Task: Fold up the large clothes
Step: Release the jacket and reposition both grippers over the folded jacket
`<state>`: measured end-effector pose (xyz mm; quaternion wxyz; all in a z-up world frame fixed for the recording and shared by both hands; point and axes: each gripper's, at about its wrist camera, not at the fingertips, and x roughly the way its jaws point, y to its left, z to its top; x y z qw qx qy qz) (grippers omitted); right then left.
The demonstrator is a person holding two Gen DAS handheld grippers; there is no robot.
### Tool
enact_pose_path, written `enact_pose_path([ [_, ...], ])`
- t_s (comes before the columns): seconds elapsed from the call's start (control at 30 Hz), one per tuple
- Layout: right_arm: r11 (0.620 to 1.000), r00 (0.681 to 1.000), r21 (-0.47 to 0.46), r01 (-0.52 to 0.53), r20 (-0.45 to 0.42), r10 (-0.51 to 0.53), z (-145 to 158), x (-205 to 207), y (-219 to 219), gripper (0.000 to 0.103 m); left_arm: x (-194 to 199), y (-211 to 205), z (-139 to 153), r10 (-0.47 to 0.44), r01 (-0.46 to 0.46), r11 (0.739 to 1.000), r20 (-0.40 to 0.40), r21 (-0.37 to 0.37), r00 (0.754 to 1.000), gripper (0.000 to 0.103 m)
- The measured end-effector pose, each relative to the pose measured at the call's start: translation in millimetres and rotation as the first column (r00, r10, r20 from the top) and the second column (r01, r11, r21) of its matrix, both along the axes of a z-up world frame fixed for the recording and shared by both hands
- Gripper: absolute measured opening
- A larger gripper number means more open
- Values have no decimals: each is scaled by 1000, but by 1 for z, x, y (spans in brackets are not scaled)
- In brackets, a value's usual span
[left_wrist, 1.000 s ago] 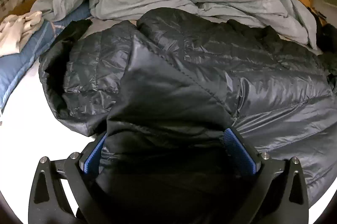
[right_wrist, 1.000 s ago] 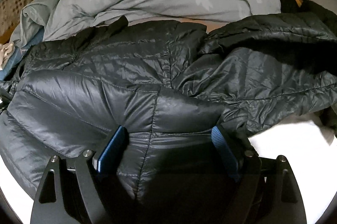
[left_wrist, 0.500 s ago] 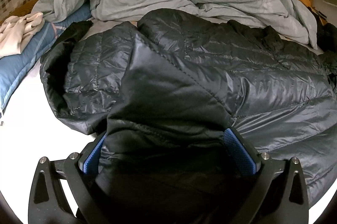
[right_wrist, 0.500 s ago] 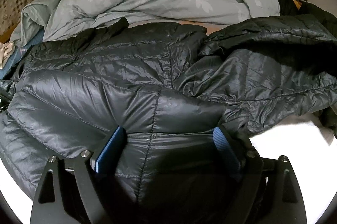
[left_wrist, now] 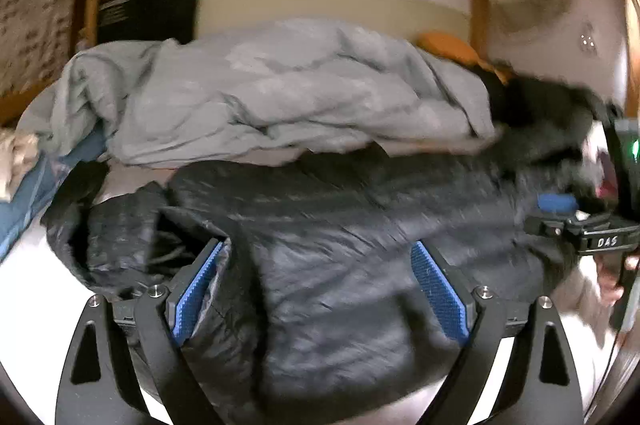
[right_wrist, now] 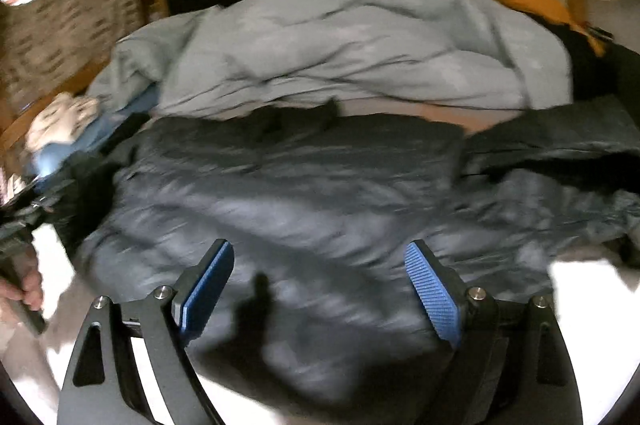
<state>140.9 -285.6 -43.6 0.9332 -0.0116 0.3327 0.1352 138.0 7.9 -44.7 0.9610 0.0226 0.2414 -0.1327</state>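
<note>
A black puffer jacket [left_wrist: 340, 249] lies spread on the white bed [right_wrist: 592, 281], a rumpled grey duvet [left_wrist: 280, 93] heaped behind it (both views blurred). The left gripper [left_wrist: 320, 285], jaws just narrowing, and right gripper [right_wrist: 320, 281] hang spread and empty. "DAS" marks the right gripper's side.

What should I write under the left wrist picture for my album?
Open left hand-held gripper above a dark puffy jacket on a bed.
</note>
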Motion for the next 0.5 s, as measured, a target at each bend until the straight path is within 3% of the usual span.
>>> enact_pose_path([
  [0.17,992,993,-63,-108,-49,105,-22,-10,34,89,-2,-28,-18,-50,53,993,-25,110,998,91],
  [0.4,986,987,-130,-100,-140,82,-56,2,45,90,9,-46,-55,17,16,965,-121,263,993,95],
  [0.5,980,988,-169,-105,-133,83,-61,2,50,92,7,-44,-53,16,12,965,-106,263,994,95],
])
